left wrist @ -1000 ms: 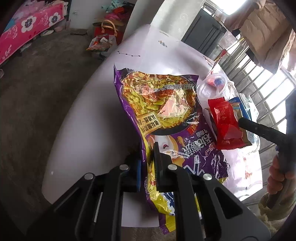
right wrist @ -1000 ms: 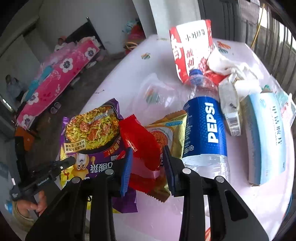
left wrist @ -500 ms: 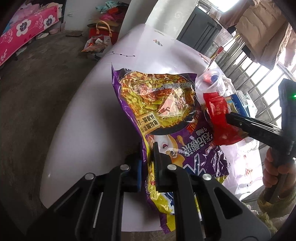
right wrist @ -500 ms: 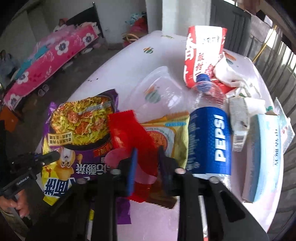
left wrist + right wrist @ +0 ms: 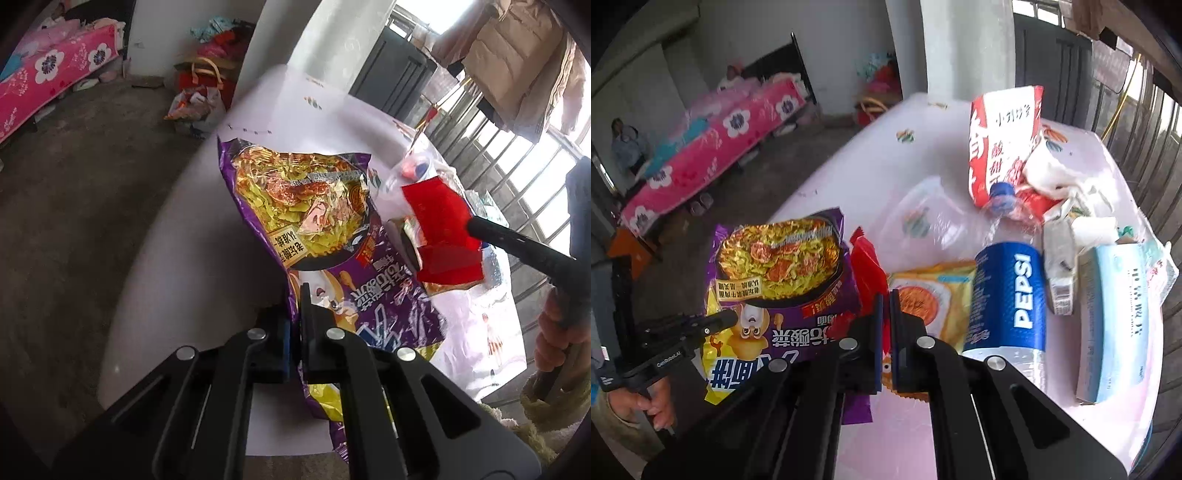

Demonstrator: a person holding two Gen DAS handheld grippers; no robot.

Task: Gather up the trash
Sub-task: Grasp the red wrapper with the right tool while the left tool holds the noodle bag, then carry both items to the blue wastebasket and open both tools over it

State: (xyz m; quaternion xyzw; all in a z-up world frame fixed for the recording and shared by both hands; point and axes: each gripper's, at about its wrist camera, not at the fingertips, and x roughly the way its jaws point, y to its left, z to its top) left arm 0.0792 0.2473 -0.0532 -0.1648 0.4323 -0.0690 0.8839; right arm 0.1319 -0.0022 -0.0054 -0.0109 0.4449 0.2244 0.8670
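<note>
Risk first: thin film in both grips, so a slip or a tear on lifting looks likely. Left gripper (image 5: 295,325) clamped on the near left edge of the purple noodle bag (image 5: 314,221), only a narrow strip of it between the pads; a big, crinkly bag held by one edge, prone to swing, fold or slide out. Right gripper (image 5: 885,332) jaws just closed, now pinched on the red wrapper (image 5: 866,269), seen from the left wrist as a red sheet (image 5: 439,221) raised above the right side of the purple noodle bag. Small yellow packet (image 5: 934,295) just right of the purple noodle bag, right beside the red wrapper under the closed jaws; cannot tell whether caught too, so possibly dragged along or dropped partway. Pepsi bottle (image 5: 1008,299) lying further right of the purple noodle bag, close to the right tool, round and liable to roll if nudged; clear plastic cup (image 5: 923,218) behind, light and easily knocked.

Pose: both tools angled steeply down toward the white table (image 5: 177,236), one at each side of the purple noodle bag. Left hand (image 5: 646,402) low at the bag's near left corner, off the table edge; right hand (image 5: 561,332) at its right, beyond the table's edge
</note>
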